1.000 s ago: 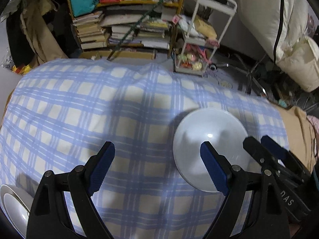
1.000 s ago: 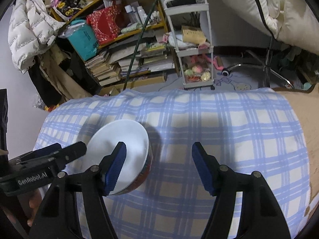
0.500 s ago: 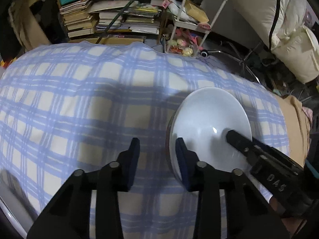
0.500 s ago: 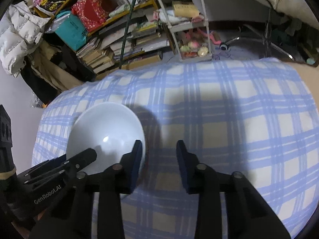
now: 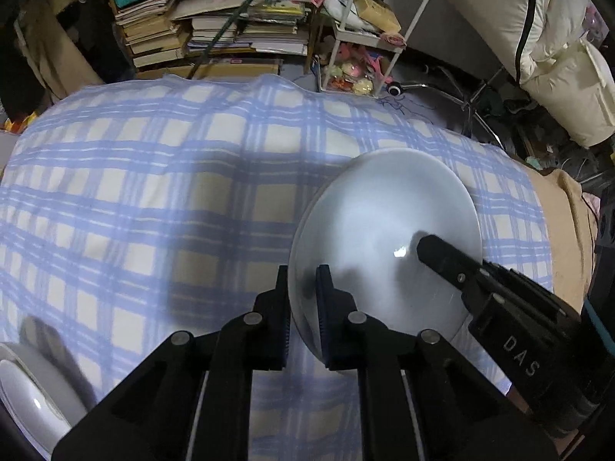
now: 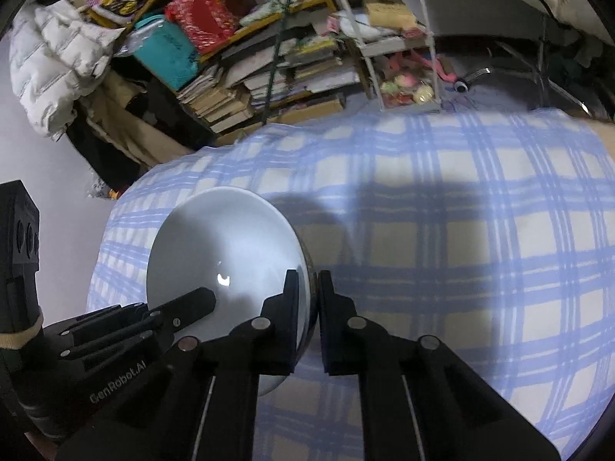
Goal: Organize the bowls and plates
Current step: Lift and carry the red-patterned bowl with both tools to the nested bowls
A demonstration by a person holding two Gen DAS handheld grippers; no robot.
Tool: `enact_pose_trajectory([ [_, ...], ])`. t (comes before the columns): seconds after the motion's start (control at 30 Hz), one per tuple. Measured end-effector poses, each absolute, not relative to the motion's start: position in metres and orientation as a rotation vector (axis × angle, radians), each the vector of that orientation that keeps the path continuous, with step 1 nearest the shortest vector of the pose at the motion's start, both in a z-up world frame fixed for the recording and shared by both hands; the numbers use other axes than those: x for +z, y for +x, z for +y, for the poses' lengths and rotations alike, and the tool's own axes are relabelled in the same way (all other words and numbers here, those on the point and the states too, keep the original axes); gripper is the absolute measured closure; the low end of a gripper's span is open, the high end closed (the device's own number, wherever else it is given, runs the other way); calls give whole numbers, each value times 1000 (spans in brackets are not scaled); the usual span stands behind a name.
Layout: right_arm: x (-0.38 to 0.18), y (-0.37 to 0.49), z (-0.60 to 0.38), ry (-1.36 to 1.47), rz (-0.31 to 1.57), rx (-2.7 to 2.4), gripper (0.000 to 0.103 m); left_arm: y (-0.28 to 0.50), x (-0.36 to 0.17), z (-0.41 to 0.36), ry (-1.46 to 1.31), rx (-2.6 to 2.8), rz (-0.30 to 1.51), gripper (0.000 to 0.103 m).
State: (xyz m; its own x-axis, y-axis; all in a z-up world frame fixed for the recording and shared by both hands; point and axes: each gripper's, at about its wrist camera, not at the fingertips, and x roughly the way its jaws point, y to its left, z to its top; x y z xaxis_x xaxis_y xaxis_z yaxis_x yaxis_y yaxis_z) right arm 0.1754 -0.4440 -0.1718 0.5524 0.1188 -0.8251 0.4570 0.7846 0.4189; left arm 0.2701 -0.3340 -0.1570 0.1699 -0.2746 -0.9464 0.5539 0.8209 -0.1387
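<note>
A white bowl (image 5: 384,230) with a dark patterned outside is over the blue checked cloth (image 5: 153,192). My left gripper (image 5: 301,292) is shut on its left rim, one finger inside and one outside. My right gripper (image 6: 308,296) is shut on the bowl's (image 6: 226,246) right rim in the same way. Each gripper shows in the other's view, at the opposite rim. White plates (image 5: 27,392) lie stacked at the lower left of the left wrist view.
The cloth covers a table whose tan top (image 5: 569,223) shows at the right. Beyond the far edge stand a cluttered bookshelf (image 5: 215,27), a white trolley (image 5: 369,38) and a white padded coat (image 6: 50,65).
Both grippers went from wide open to shut on opposite rims of the bowl. Whether the bowl has left the cloth cannot be told.
</note>
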Motion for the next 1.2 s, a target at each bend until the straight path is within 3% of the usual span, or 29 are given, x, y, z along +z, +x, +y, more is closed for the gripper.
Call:
enact_pose_trajectory([
  [0.6, -115, 194, -341, 557, 920, 9, 92, 248, -84, -222, 322, -393, 1154, 91],
  [1.2, -66, 195, -216, 338, 889, 178, 92, 220, -45, -95, 193, -244, 1116, 90],
])
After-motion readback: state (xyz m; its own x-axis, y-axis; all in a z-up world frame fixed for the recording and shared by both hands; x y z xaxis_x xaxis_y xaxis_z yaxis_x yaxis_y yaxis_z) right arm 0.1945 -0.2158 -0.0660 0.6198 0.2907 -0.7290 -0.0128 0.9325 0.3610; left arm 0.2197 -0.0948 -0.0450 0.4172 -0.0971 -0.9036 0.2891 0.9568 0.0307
